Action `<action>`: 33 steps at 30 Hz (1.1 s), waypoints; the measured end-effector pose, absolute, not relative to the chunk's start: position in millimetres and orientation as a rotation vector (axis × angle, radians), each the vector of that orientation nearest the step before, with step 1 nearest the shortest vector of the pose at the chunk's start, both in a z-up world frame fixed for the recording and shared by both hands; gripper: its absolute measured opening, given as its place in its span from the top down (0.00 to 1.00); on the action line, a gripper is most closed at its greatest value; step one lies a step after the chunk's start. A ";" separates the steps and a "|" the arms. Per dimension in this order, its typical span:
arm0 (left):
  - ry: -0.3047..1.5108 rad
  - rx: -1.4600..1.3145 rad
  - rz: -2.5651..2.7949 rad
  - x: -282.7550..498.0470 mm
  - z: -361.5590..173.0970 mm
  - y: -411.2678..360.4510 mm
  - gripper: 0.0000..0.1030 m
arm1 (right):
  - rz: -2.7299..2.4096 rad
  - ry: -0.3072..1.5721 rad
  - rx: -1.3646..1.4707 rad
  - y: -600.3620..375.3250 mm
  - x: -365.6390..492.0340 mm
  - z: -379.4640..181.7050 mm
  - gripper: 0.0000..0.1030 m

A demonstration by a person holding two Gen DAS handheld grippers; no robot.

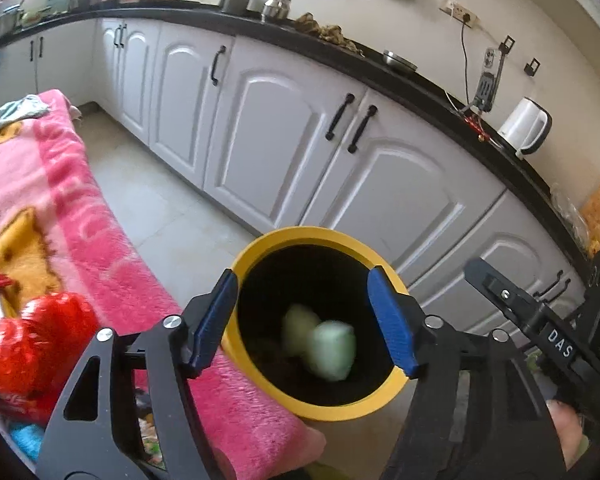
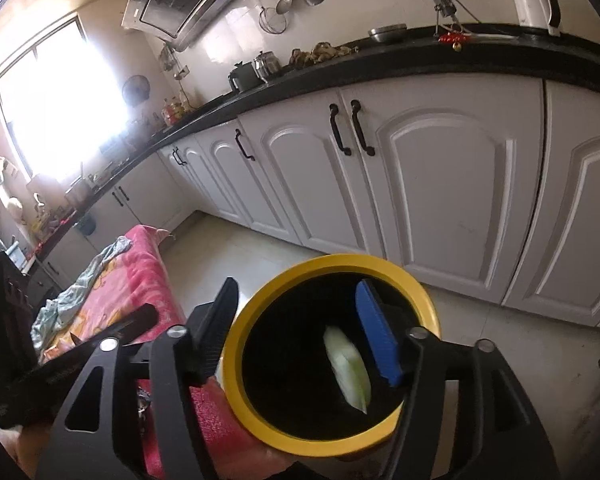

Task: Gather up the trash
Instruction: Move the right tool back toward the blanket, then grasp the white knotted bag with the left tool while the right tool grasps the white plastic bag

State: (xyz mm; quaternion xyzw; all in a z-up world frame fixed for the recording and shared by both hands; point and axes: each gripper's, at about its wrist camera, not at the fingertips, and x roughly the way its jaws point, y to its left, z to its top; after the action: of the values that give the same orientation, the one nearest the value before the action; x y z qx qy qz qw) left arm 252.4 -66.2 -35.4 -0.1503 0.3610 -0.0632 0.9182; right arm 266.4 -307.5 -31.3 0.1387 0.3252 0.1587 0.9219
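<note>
Both hand-held grippers hang over a yellow-rimmed bin with jaws apart. Beneath the left hand-held gripper, two blurred pale green scraps sit at 5 o'clock inside; below the right hand-held gripper, one pale scrap at 4 o'clock.

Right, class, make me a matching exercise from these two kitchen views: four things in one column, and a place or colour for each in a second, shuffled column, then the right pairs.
Things
1. bin rim
2. pale green scraps
3. blanket
4. white kettle

Place or colour
A. on the black counter
B. yellow
C. pink, left of the bin
D. inside the dark bin

Pairs: 1-B, 2-D, 3-C, 4-A
</note>
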 end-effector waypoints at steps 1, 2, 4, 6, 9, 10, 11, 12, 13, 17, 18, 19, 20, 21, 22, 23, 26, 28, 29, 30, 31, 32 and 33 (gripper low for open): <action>0.735 -0.311 -0.121 249.7 -33.3 -62.7 0.33 | 0.323 0.657 0.285 -308.7 262.9 -30.4 0.35; 0.725 -0.312 -0.114 245.9 -31.1 -59.3 0.27 | 0.318 0.651 0.286 -309.6 260.5 -29.7 0.34; 0.703 -0.302 -0.099 235.7 -25.4 -52.5 0.23 | 0.303 0.622 0.290 -311.5 249.1 -25.4 0.29; 0.681 -0.292 -0.079 225.5 -19.4 -45.9 0.19 | 0.292 0.591 0.285 -311.9 237.9 -20.4 0.24; 0.644 -0.296 -0.055 208.1 -10.4 -32.8 0.10 | 0.287 0.550 0.280 -310.3 225.3 -11.7 0.20; 0.632 -0.291 -0.050 201.4 -7.0 -28.9 0.10 | 0.293 0.539 0.276 -308.2 220.2 -8.1 0.19; 0.621 -0.285 -0.043 196.5 -3.9 -25.9 0.10 | 0.293 0.532 0.272 -306.7 217.2 -5.6 0.18; 0.612 -0.281 -0.036 191.6 -0.9 -22.1 0.10 | 0.297 0.519 0.264 -303.8 212.1 -1.7 0.17; 0.600 -0.287 -0.033 185.8 3.2 -16.6 0.10 | 0.306 0.508 0.258 -301.0 207.6 1.8 0.16; 0.564 -0.294 -0.004 167.3 14.4 1.7 0.10 | 0.330 0.483 0.246 -291.4 195.5 11.9 0.14; 0.557 -0.294 0.004 163.1 16.9 5.7 0.10 | 0.339 0.479 0.242 -288.1 192.4 14.4 0.13; 0.552 -0.297 0.008 159.4 18.4 9.6 0.10 | 0.344 0.475 0.237 -285.1 190.0 16.6 0.13; 0.546 -0.300 0.013 155.8 19.9 13.5 0.10 | 0.351 0.470 0.233 -281.2 186.1 19.5 0.13; 0.539 -0.301 0.022 150.4 21.5 18.1 0.10 | 0.359 0.466 0.227 -277.8 183.2 21.7 0.13; 0.535 -0.303 0.024 147.7 22.4 20.8 0.10 | 0.366 0.462 0.223 -275.3 181.5 23.7 0.12; 0.529 -0.307 0.027 143.6 23.1 24.5 0.10 | 0.372 0.457 0.219 -271.9 177.8 26.1 0.12; 0.511 -0.312 0.041 131.7 25.3 35.5 0.10 | 0.398 0.435 0.195 -259.7 167.4 33.4 0.11; 0.499 -0.315 0.050 124.1 27.1 42.2 0.10 | 0.420 0.422 0.176 -249.7 161.2 37.2 0.10; 0.495 -0.317 0.054 120.9 28.0 44.9 0.10 | 0.429 0.417 0.168 -245.0 158.3 38.7 0.10; 0.491 -0.319 0.053 118.6 29.2 47.6 0.10 | 0.439 0.412 0.158 -239.4 155.1 40.2 0.10; 0.484 -0.320 0.053 114.5 30.8 50.3 0.10 | 0.450 0.408 0.150 -235.0 152.4 41.4 0.09; 0.477 -0.319 0.056 111.0 31.9 53.1 0.10 | 0.466 0.403 0.142 -229.0 149.0 42.9 0.09; 0.470 -0.319 0.063 106.3 33.4 55.9 0.10 | 0.476 0.401 0.137 -224.3 147.1 44.4 0.09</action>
State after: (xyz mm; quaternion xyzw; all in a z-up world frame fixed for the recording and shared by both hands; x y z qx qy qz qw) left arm 106.3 55.9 33.4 -0.1571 0.2317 0.0310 0.9595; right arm 147.1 -224.3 44.4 0.0671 0.1970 0.2338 0.9497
